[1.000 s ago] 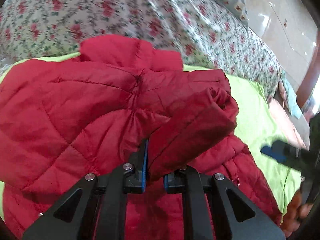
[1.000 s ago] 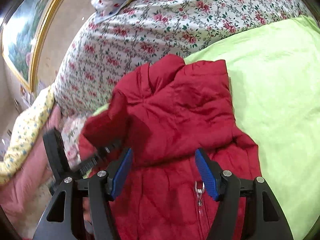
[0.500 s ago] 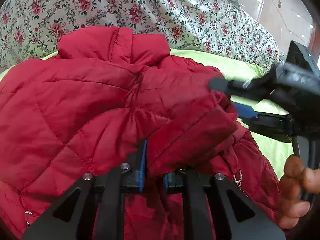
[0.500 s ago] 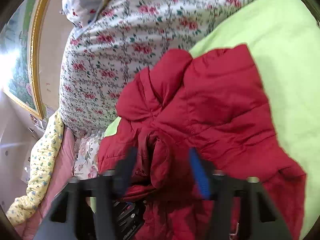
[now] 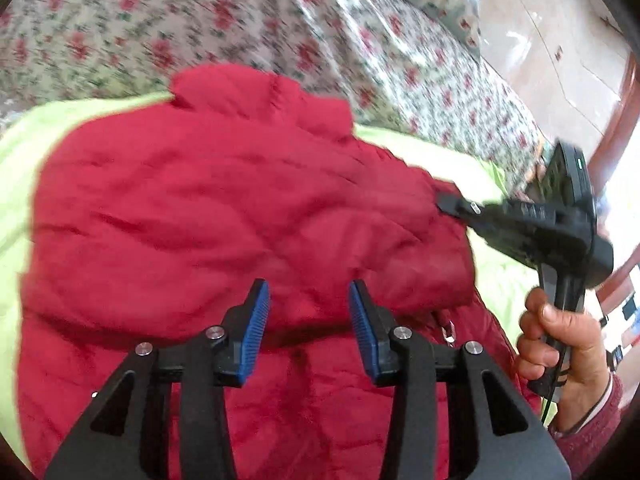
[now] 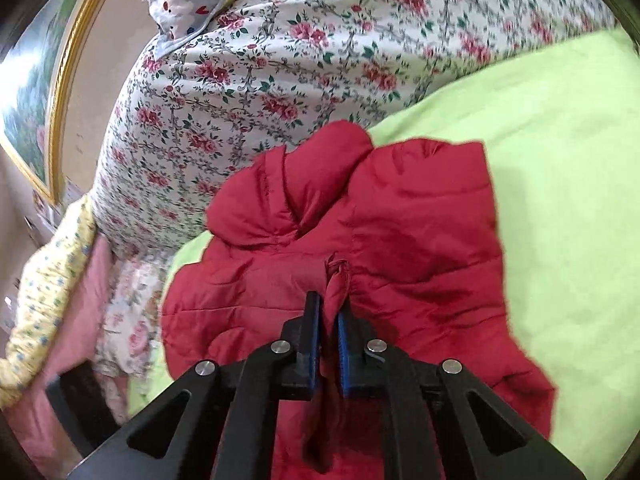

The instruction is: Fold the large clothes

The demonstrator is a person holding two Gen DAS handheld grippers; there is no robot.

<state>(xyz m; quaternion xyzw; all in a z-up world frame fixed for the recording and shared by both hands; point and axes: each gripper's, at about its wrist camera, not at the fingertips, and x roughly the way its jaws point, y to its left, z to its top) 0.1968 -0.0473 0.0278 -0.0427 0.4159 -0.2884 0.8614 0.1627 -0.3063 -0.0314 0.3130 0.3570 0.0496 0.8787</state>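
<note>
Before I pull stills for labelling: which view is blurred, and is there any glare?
Left wrist view: motion-smeared across the red jacket and floral quilt, with blown-out glare at the right edge; the left gripper stays sharp. Right wrist view: mostly crisp, the right gripper and jacket readable; fisheye bending in both.

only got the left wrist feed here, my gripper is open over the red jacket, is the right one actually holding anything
Observer: Yes. The right gripper is shut on a pinched fold of the red jacket.
Operator: where on the jacket
Observer: Near the middle of the folded top layer, below the collar.
Operator: anything past the bed on that side
Observer: A gold-framed picture hangs on the wall, beyond the floral quilt.
</note>
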